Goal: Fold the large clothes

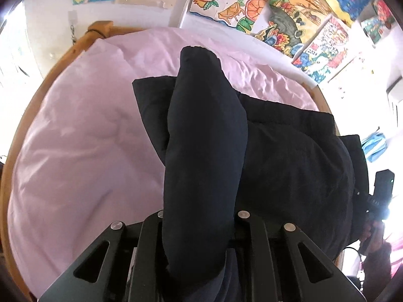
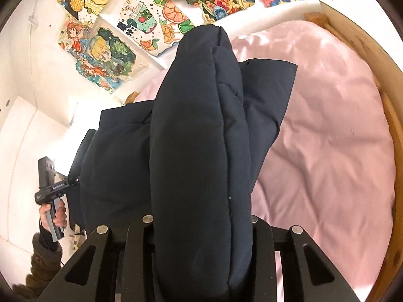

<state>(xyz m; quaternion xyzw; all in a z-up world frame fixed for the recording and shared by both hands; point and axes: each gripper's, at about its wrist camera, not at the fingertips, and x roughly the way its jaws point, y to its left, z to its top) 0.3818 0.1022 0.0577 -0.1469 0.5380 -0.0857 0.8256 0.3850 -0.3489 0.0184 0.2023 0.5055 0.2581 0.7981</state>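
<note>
Left wrist view: the left gripper (image 1: 199,259) is pinching a fat roll of the dark navy puffy quilted jacket (image 1: 289,156), the padded fabric bulging up between its fingers. Rest of the jacket sags down onto the pale pink rumpled bed cover (image 1: 83,136), so it's partly lifted w/ the far hem still resting on the cover. Wooden bed frame (image 1: 63,52) curves round the cover's far-left edge, and colourful kids' paintings on the wall (image 1: 234,2) hang beyond it. The other handheld unit shows just past the jacket's right edge.

Right wrist view: same deal, the right gripper (image 2: 201,259) is clamped on another thick padded edge of the jacket, seam running up the middle of the bulge. The person's hand (image 2: 54,215) w/ the left unit sits just off the jacket's left side.

Imo the step here is carrying this edge over to make a fold. To do it well: keep both grips level w/ each other so the edge stays straight, don't loosen early bc puffy fabric springs back, lay it square over the part still on the cover, then press down before letting go.
</note>
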